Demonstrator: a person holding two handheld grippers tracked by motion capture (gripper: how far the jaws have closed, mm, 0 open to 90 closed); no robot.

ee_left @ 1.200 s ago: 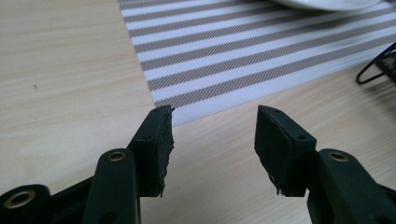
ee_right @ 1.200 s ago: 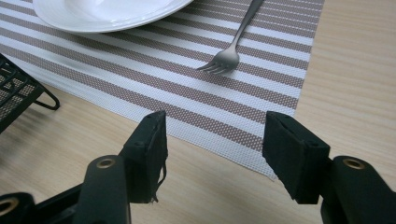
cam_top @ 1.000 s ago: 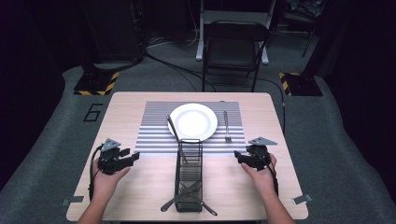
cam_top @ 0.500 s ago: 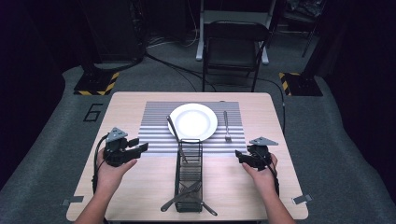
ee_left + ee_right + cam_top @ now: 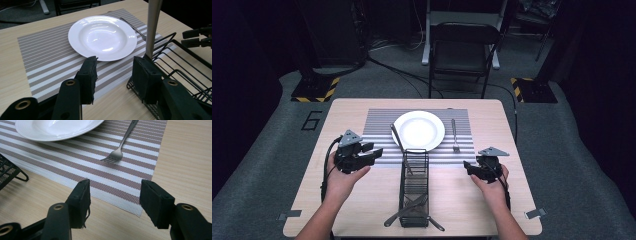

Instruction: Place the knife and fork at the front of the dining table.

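Note:
My left gripper (image 5: pixel 375 151) hovers over the table left of a black wire cutlery basket (image 5: pixel 414 186) and points at it. Its jaws (image 5: pixel 115 67) have just been closing, and they stand open with nothing between them. A silver knife (image 5: pixel 399 145) leans out of the basket's far end, its tip by the rim of a white plate (image 5: pixel 418 129). In the left gripper view the knife (image 5: pixel 152 27) rises just past the right jaw. My right gripper (image 5: pixel 467 166) is open and empty near the placemat's corner (image 5: pixel 135 208), with a fork (image 5: pixel 116 153) lying ahead of it.
The plate (image 5: pixel 102 37) sits on a striped placemat (image 5: pixel 379 127), and the fork (image 5: pixel 454 136) lies to its right. More cutlery (image 5: pixel 404 214) pokes out of the basket's near end. A folding chair (image 5: pixel 462 50) stands behind the table.
My left gripper has risen and moved forward and right toward the basket, its jaws a little narrower. The right gripper has kept still.

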